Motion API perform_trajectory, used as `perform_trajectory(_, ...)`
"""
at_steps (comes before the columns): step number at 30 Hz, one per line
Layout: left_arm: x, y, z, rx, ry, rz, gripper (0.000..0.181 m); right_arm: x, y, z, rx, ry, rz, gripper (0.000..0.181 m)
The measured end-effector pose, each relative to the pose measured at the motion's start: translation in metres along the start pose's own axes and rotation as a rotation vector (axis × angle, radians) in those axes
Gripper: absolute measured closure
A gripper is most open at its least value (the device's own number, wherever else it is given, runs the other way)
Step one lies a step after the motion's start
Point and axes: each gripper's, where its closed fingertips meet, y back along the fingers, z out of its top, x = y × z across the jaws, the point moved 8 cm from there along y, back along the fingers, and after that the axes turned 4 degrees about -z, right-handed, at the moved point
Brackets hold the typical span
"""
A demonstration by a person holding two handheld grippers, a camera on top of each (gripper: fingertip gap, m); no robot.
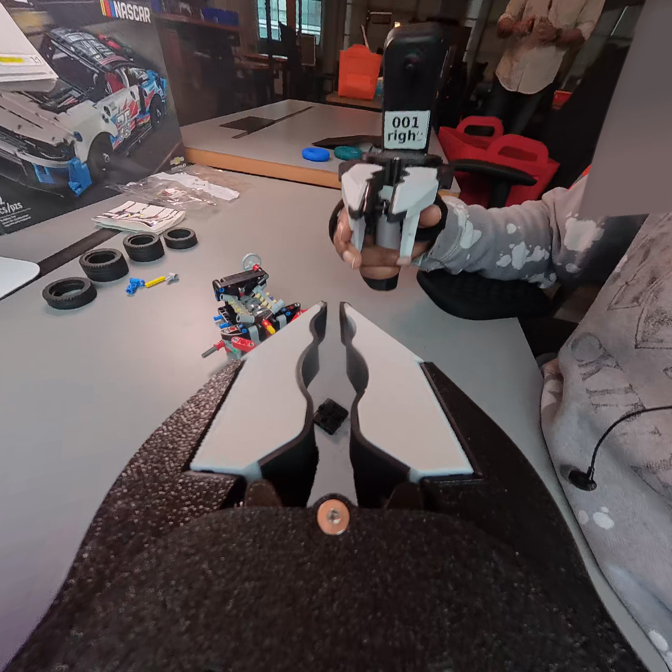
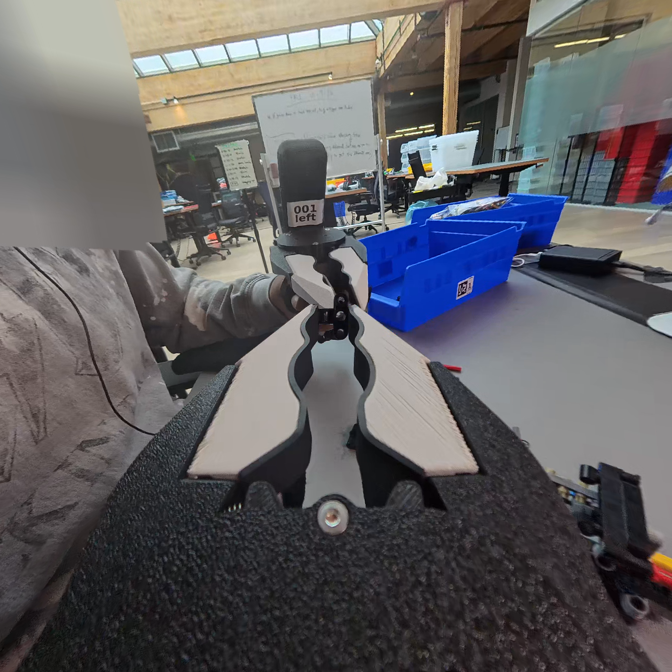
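My right gripper (image 2: 331, 313) is shut on a small black beam piece with holes (image 2: 338, 316), held upright above the grey table (image 2: 545, 363). My left gripper (image 1: 332, 309) faces it from close by. Its fingers stand a narrow slit apart with nothing between them. In the left wrist view the right gripper (image 1: 381, 242) hangs ahead in a hand, with a dark part between its fingers. In the right wrist view the left gripper (image 2: 336, 291) shows just beyond my tips. A part-built brick chassis (image 1: 251, 312) with a grey steering wheel stands left of the left fingers. A loose small black piece (image 1: 330, 416) lies on the table under them.
Several black tyres (image 1: 103, 263) and a small blue and yellow axle part (image 1: 151, 283) lie at the left. The kit box (image 1: 83, 102) stands behind them, with a booklet and bags in front of it. Blue bins (image 2: 443, 280) stand ahead right. A tiny red piece (image 2: 452, 368) lies near the right fingers. Tip to tip, the grippers are about 6 centimetres apart.
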Motion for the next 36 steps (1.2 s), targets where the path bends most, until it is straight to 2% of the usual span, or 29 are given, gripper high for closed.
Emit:
perform_trajectory(3,-0.011,-0.007,0.009,-0.011,-0.132,0.073,0.162,0.0,-0.011,-0.007,0.024,-0.106,0.022,0.166)
perform_trajectory(6,-0.023,-0.009,0.015,0.024,-0.367,0.182,0.165,0.002,-0.02,-0.009,0.022,-0.258,0.069,0.166)
perform_trajectory(9,-0.031,-0.012,0.015,0.061,-0.482,0.217,0.173,0.001,-0.025,-0.012,0.02,-0.37,0.089,0.166)
perform_trajectory(13,-0.033,-0.013,0.014,0.086,-0.521,0.226,0.168,-0.001,-0.028,-0.016,0.028,-0.478,0.106,0.166)
perform_trajectory(19,-0.036,-0.014,0.013,0.125,-0.55,0.234,0.173,0.002,-0.034,-0.017,0.034,-0.548,0.127,0.166)
perform_trajectory(25,-0.032,-0.018,0.007,0.177,-0.61,0.315,0.171,-0.005,-0.034,-0.024,0.033,-0.687,0.081,0.166)
perform_trajectory(36,-0.027,-0.017,0.0,0.171,-0.506,0.232,0.172,-0.008,-0.034,-0.032,0.073,-0.734,0.096,0.166)
